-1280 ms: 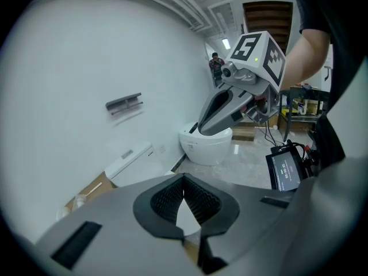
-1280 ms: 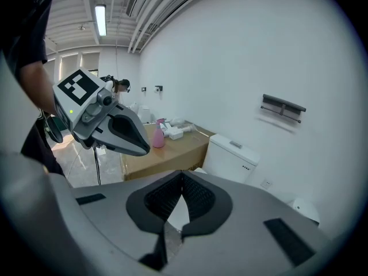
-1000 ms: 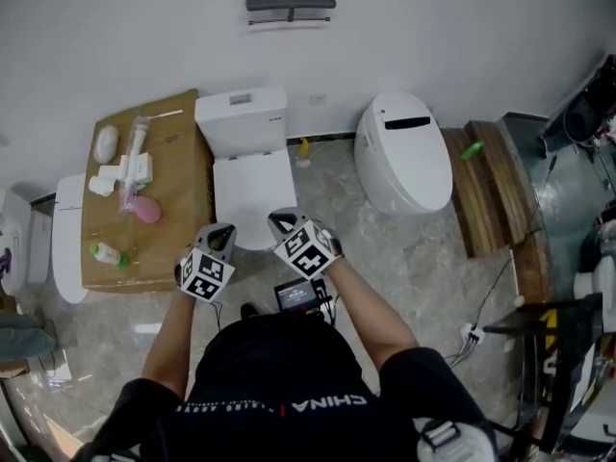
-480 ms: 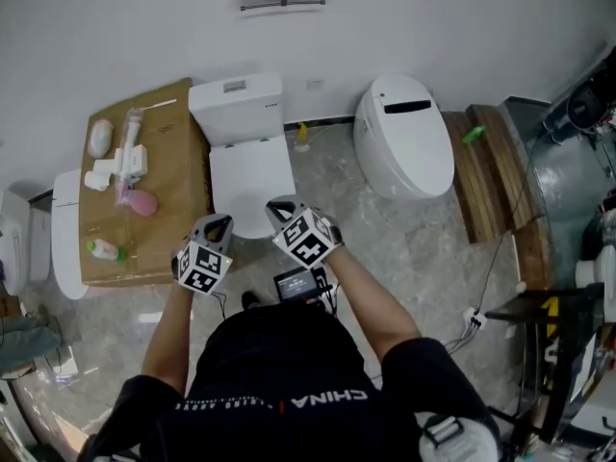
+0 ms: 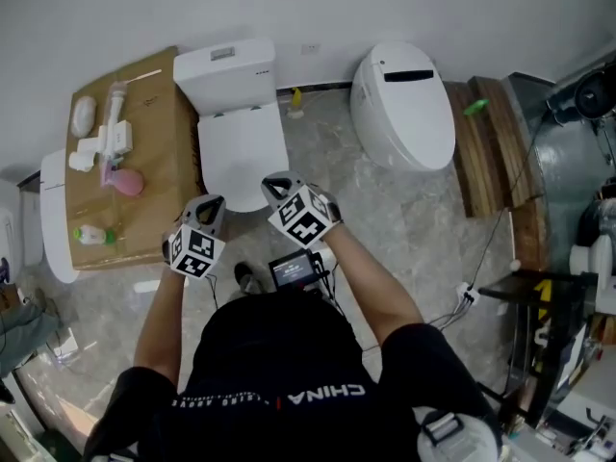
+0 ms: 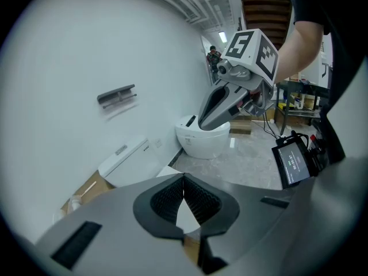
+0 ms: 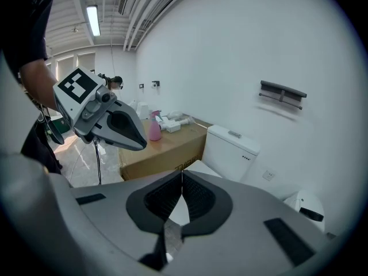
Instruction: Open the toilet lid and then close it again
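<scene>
Toilet lid (image 5: 241, 157) down | cardboard box (image 5: 144, 176) just beside | left tool (image 5: 214, 203), right tool (image 5: 273, 183) together, empty

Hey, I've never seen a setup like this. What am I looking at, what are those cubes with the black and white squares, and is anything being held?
A person holds a hand-held gripper in each hand, and the patterned cubes are part of those grippers. The top-down picture comes from a camera on the person's head. It shows the left gripper and right gripper near the front of a white toilet whose lid is down. The other two pictures come from cameras riding on each gripper, looking along its fingers. Both pairs are pressed together with nothing between them. Beside the toilet, a cardboard box carries a pink bottle and other small items. A second, rounded toilet stands on the other side.
</scene>
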